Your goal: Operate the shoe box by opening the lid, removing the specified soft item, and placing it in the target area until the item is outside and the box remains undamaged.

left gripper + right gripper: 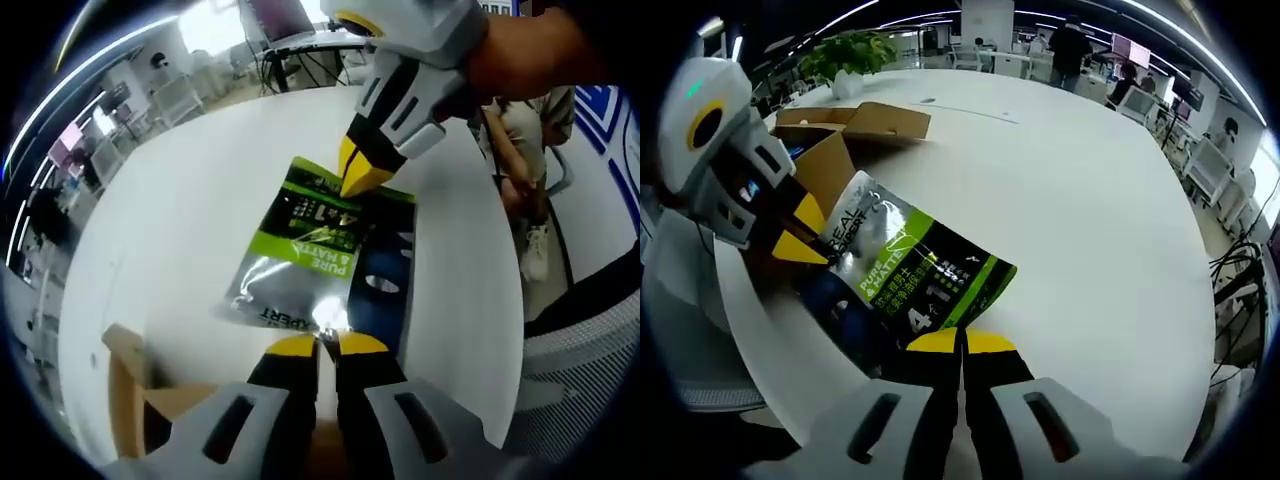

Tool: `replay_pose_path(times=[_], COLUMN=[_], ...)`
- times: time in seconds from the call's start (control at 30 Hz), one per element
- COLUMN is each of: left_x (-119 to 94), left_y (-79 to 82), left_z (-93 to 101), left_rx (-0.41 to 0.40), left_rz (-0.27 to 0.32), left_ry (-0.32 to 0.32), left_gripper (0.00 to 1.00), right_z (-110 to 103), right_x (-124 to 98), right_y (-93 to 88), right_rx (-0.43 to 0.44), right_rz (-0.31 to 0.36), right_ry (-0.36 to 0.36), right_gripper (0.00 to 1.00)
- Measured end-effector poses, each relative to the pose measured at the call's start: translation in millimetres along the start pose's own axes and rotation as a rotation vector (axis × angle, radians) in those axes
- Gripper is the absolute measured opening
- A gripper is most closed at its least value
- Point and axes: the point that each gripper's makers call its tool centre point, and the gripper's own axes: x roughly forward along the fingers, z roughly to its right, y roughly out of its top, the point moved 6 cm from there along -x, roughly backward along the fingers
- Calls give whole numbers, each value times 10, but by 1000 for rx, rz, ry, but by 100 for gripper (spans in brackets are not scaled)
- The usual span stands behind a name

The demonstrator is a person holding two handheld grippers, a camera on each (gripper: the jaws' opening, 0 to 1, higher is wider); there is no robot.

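Note:
A soft pouch (310,255), silver with a green panel and a dark blue side, is held at both ends just above the white table (200,200). In the left gripper view my left gripper (320,345) is shut on its near silver edge, while the right gripper (362,178) comes in from the top, shut on the far green end. The right gripper view has my right gripper (962,342) shut on the pouch (910,265), and the left gripper (805,235) pinches the silver end at the left. The cardboard shoe box (835,135) stands open behind it, flaps spread, also seen as the box (130,385) at lower left.
The round white table (1080,200) stretches wide beyond the pouch. A potted plant (845,55) stands at its far edge. A mesh office chair (590,370) sits by the table's rim, and a person (520,130) stands close to it. Desks and chairs fill the room behind.

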Motion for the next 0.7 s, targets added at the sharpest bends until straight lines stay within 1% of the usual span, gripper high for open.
replay_pose_path(times=[0.3,0.47,0.53,0.6,0.63,0.7], left_x=[83,96,98,88,88,74], left_y=[-47,-68,-79,-67,-70,-63], left_z=[54,45,22,25,22,20], left_rx=[-34,-47,-70,-69,-69,-73], left_rz=[-44,-57,-50,-36,-38,-31], left_ry=[-30,-14,-13,-15,-12,-11], left_gripper=[2,5,8,8,8,8], right_z=[9,35,45,48,47,39], right_x=[46,75,74,72,72,73], right_y=[-62,-112,-126,-129,-133,-134], right_rx=[2,17,11,11,13,22], right_rz=[-6,-18,-15,-11,-10,-6], right_ry=[8,14,11,11,11,14], right_gripper=[0,0,0,0,1,5])
